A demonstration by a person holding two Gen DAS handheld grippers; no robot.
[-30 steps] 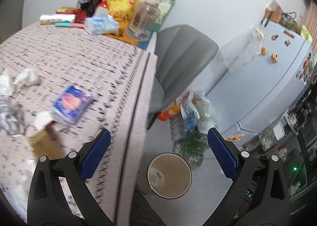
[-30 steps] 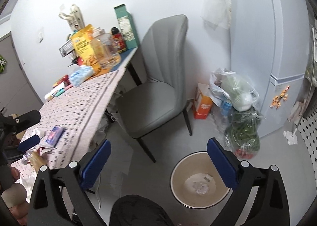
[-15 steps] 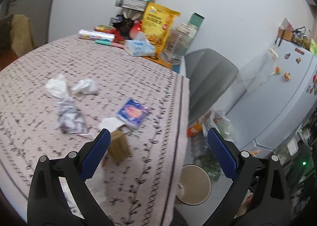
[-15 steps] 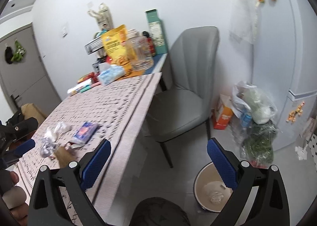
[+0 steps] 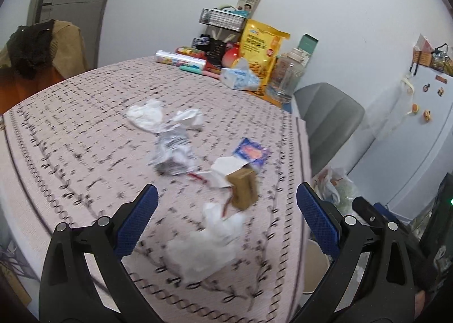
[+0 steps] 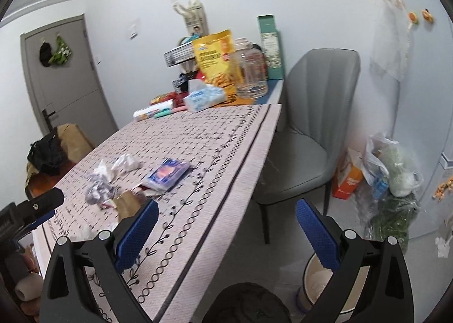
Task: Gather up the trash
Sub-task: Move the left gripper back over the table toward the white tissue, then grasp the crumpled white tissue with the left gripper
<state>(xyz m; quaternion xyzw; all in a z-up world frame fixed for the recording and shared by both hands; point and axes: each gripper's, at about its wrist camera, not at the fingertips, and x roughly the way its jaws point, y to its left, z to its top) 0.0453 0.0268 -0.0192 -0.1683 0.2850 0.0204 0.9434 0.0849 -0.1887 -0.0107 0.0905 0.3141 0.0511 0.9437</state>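
Trash lies on the patterned tablecloth [image 5: 85, 130]: a white tissue wad [image 5: 206, 246] nearest me, a small brown carton [image 5: 243, 188], a blue snack wrapper [image 5: 250, 154], a crumpled silver wrapper [image 5: 172, 153] and white tissues [image 5: 147, 116]. My left gripper [image 5: 226, 223] is open and empty, just above the near tissue wad. My right gripper [image 6: 226, 226] is open and empty, over the table's right edge. The blue wrapper [image 6: 167, 172] and silver wrapper [image 6: 99, 189] show there too. The beige bin [image 6: 320, 280] stands on the floor below the right gripper.
Groceries crowd the table's far end: a yellow snack bag [image 5: 262, 45], a tissue pack [image 5: 240, 79], a glass jar [image 5: 286, 76]. A grey chair [image 6: 308, 130] stands to the right of the table, bags [image 6: 393, 170] beside a pale fridge [image 5: 419, 124].
Both grippers have swung left and up from the floor bin to the table. The left one now faces the trash pile. Both stay open.
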